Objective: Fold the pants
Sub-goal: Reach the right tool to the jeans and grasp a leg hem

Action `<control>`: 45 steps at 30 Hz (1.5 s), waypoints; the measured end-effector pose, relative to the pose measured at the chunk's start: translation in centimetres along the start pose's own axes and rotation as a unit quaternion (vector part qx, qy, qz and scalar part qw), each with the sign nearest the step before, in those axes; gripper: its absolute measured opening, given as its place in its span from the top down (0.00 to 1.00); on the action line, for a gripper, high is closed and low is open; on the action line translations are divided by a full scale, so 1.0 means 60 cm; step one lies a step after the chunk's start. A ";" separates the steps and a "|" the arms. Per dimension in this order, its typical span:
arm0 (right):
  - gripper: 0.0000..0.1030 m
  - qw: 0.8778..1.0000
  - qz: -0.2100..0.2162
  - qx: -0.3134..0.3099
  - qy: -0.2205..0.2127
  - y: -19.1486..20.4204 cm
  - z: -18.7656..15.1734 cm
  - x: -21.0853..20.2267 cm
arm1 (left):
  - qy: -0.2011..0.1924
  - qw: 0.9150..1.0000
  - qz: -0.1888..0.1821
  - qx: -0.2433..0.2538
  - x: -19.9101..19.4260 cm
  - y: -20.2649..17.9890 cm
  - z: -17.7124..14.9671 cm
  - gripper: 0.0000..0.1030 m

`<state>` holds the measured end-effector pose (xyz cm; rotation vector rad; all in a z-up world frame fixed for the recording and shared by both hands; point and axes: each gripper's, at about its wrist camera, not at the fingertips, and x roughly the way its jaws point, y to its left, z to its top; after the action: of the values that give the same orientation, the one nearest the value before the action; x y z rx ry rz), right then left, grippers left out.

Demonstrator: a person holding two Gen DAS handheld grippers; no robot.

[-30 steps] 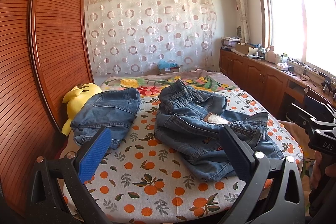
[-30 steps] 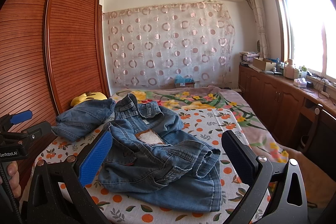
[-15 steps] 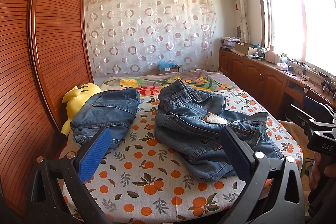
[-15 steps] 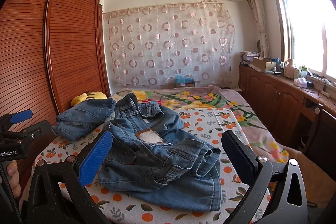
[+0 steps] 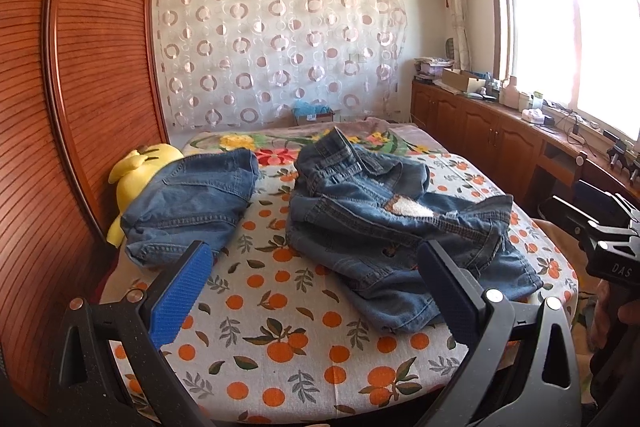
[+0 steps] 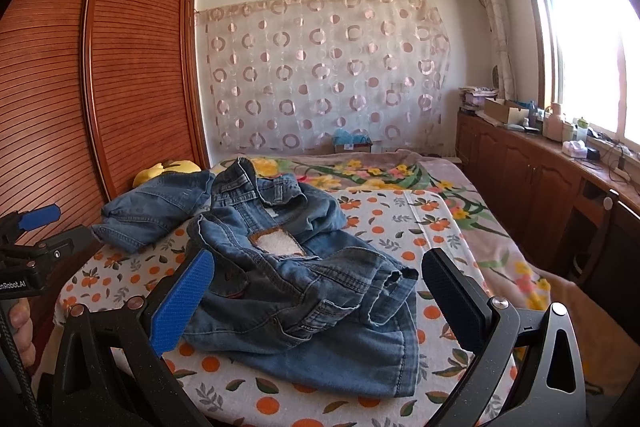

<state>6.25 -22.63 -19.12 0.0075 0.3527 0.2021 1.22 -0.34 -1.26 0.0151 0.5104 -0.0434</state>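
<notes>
While one pair (image 5: 192,207) lies folded on the bed (image 5: 304,359), the jeans (image 6: 304,291) are left crumpled (untouched); both grippers' (image 5: 308,291) (image 6: 316,303) jaws are held open, empty

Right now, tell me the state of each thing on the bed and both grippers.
Crumpled jeans: unfolded, heaped mid-bed.
Folded jeans: folded, lying against the yellow plush toy.
Left gripper: open, empty, above the bedsheet.
Right gripper: open, empty, not touching the denim.
</notes>
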 end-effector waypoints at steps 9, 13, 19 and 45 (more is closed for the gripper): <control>0.00 0.999 0.003 0.000 0.041 -0.038 0.000 0.036 | 0.035 0.999 -0.013 0.002 0.063 0.010 -0.033 0.01; 0.11 0.998 0.014 -0.006 0.067 -0.049 0.005 0.056 | 0.044 0.999 -0.019 0.007 0.081 0.008 -0.044 0.01; 0.26 0.991 0.048 0.013 0.124 -0.063 0.000 0.103 | 0.068 0.997 -0.028 0.006 0.114 0.012 -0.056 0.01; 0.86 0.958 0.256 -0.036 0.122 0.086 0.090 -0.005 | 0.056 0.998 -0.028 -0.029 0.076 0.082 -0.017 0.01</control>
<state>6.83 -17.45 -13.72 0.0025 0.5871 0.7343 4.95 4.41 -4.34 -0.0535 0.6239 -0.0839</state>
